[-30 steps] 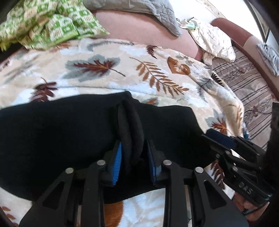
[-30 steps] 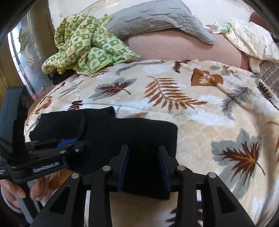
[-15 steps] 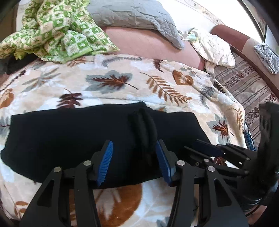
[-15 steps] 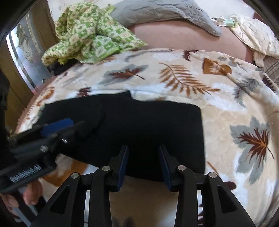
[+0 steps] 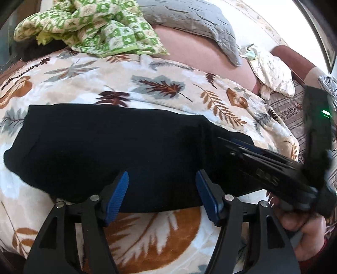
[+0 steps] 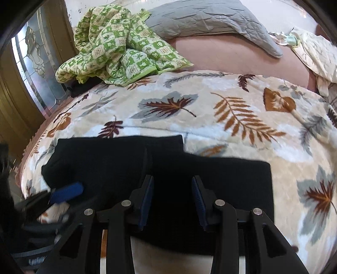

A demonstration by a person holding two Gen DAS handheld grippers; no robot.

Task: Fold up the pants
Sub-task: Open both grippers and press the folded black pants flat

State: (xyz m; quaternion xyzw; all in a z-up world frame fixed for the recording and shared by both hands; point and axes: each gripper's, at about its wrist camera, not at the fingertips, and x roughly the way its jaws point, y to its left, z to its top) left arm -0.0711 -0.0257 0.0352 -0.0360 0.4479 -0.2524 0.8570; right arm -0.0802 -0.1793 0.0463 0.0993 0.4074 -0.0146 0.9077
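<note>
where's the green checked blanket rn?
The green checked blanket lies bunched at the far left of the bed in both wrist views, beside the grey pillow and beyond the black pants on the leaf-print blanket.

Beyond the black pants (image 6: 160,168), the leaf-print blanket (image 6: 210,109) lies bare and open to passage. A crumpled green checked cloth (image 6: 118,46) and a grey quilted pillow (image 6: 206,19) block its far edge; a cream cloth (image 5: 271,73) crowds the right corner.

The pants (image 6: 164,185) are plain black. The blanket (image 6: 210,101) is cream with brown, rust and grey leaves. A green-and-cream checked cloth (image 6: 118,44) lies crumpled beside a grey quilted pillow (image 6: 210,19).
</note>
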